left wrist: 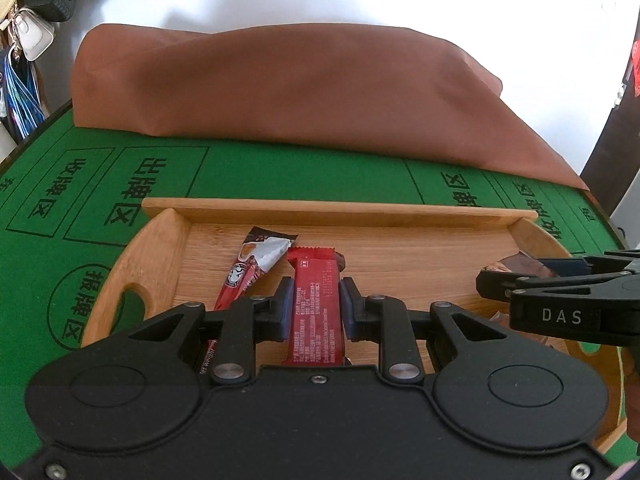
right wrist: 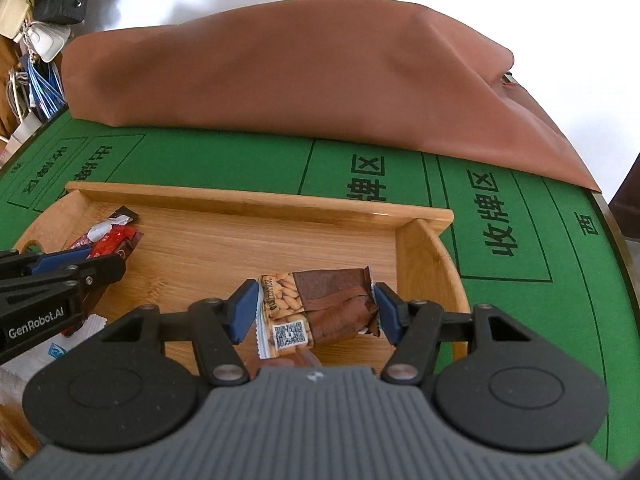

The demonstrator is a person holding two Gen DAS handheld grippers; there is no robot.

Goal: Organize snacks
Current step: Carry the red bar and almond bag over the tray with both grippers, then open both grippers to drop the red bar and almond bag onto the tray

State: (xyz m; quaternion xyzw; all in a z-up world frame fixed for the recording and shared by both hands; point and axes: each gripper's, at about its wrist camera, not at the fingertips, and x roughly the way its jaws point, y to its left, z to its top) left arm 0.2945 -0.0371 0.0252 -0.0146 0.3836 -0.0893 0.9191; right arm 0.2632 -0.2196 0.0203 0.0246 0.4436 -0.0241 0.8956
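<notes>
Red bar (left wrist: 316,308) clamped (seemingly) in left hand-held gripper (left wrist: 313,308).

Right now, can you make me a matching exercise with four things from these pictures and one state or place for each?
Things:
1. red snack bar
2. brown almond snack bar
3. coffee stick sachet
4. brown cloth

States or places:
A. lies free in the wooden tray
B. between the left gripper's pads
C. on the green mat, behind the tray
D. between the right gripper's pads

Pairs: 1-B, 2-D, 3-A, 4-C
</notes>
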